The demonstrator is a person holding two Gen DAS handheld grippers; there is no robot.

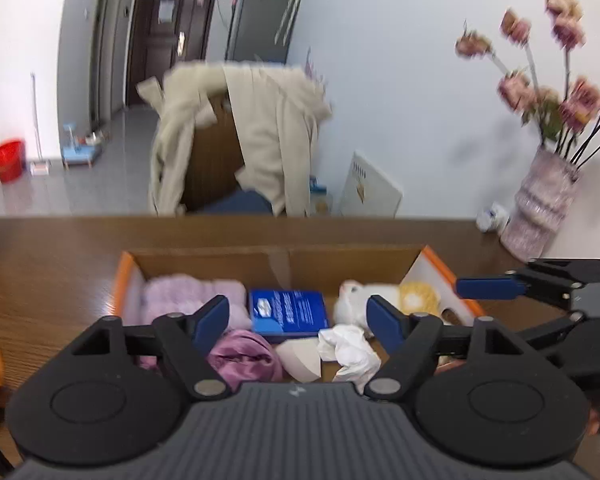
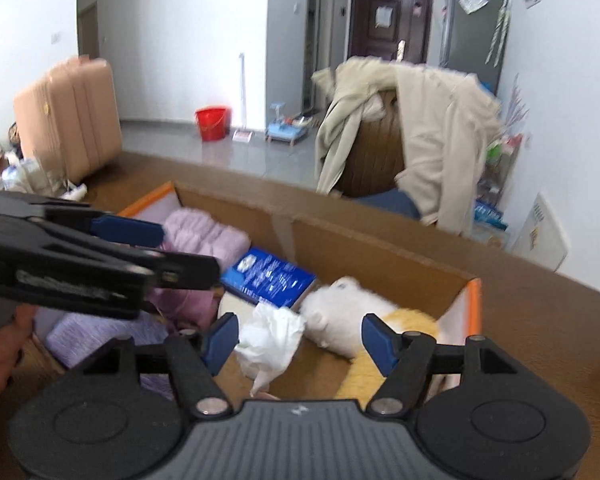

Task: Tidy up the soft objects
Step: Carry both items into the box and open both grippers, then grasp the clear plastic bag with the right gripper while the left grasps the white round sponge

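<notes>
Both my grippers hover over the cardboard box (image 1: 204,258), jaws spread, nothing between them.

Inside the box: lilac towel (image 1: 188,294) at its left end, blue packet (image 1: 288,314) mid-box, white tissue (image 2: 270,338) under my right gripper (image 2: 300,338), white plush toy (image 2: 346,320) toward its right end; left gripper (image 1: 298,322) above the purple cloth (image 1: 246,358).

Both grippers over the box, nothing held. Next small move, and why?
Probably withdraw both from the box. The left gripper and right gripper stand open and empty, and the tissue, plush and lilac towel already lie inside.
</notes>
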